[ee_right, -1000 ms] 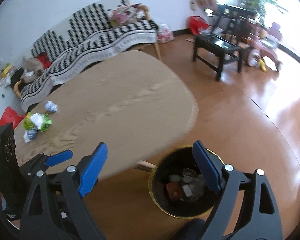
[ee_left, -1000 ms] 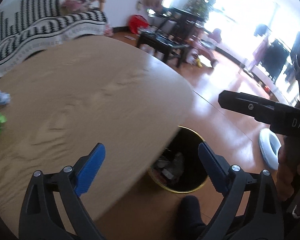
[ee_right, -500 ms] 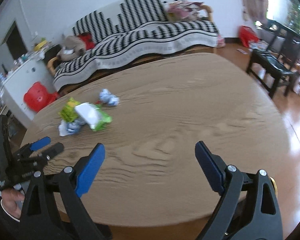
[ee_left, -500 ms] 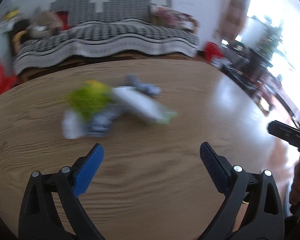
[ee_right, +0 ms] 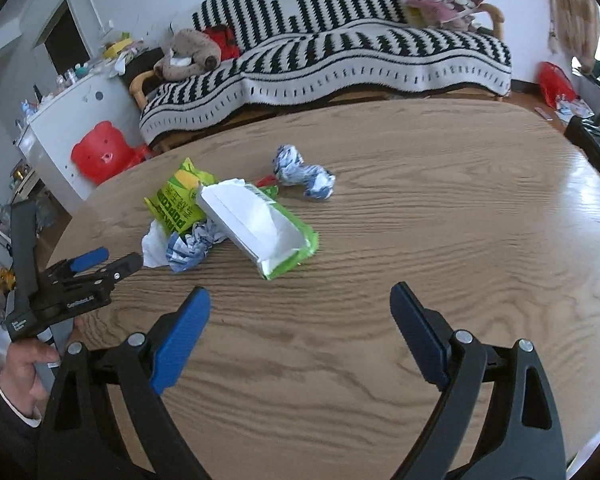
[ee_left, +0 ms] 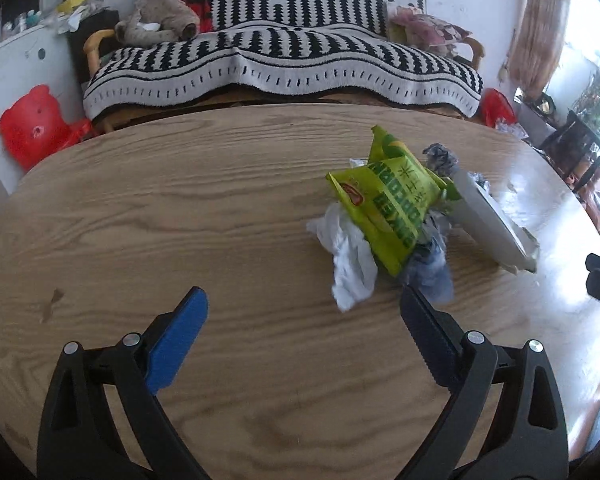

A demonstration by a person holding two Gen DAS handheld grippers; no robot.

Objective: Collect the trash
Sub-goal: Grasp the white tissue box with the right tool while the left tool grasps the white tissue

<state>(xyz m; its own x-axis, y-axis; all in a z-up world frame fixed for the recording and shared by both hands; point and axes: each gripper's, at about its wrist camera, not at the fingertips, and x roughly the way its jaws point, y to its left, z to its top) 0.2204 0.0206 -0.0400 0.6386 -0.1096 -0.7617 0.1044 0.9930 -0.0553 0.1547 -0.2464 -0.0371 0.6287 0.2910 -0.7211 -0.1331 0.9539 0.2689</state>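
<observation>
A heap of trash lies on the oval wooden table (ee_left: 148,216): a yellow-green snack bag (ee_left: 392,196), a crumpled white tissue (ee_left: 350,256), a blue-white paper wad (ee_left: 434,268) and a white-and-green wipes pack (ee_left: 488,220). My left gripper (ee_left: 302,312) hangs open just short of the heap, its right fingertip beside the blue-white wad. In the right wrist view the wipes pack (ee_right: 260,226) lies on the snack bag (ee_right: 178,202), with a second crumpled wad (ee_right: 304,172) behind. My right gripper (ee_right: 300,306) stands open and empty before the pack. The left gripper (ee_right: 108,260) shows at that view's left.
A sofa under a black-and-white throw (ee_left: 284,56) stands behind the table (ee_right: 440,220), with a plush toy (ee_left: 156,16) on it. A red bear-shaped stool (ee_left: 34,124) and a white cabinet (ee_right: 66,120) are at the left. A hand (ee_right: 24,364) holds the left gripper.
Both views swung from the bin on the floor at the table's end back over the table to the trash heap. The heap is now close ahead of both grippers. Both stayed open.
</observation>
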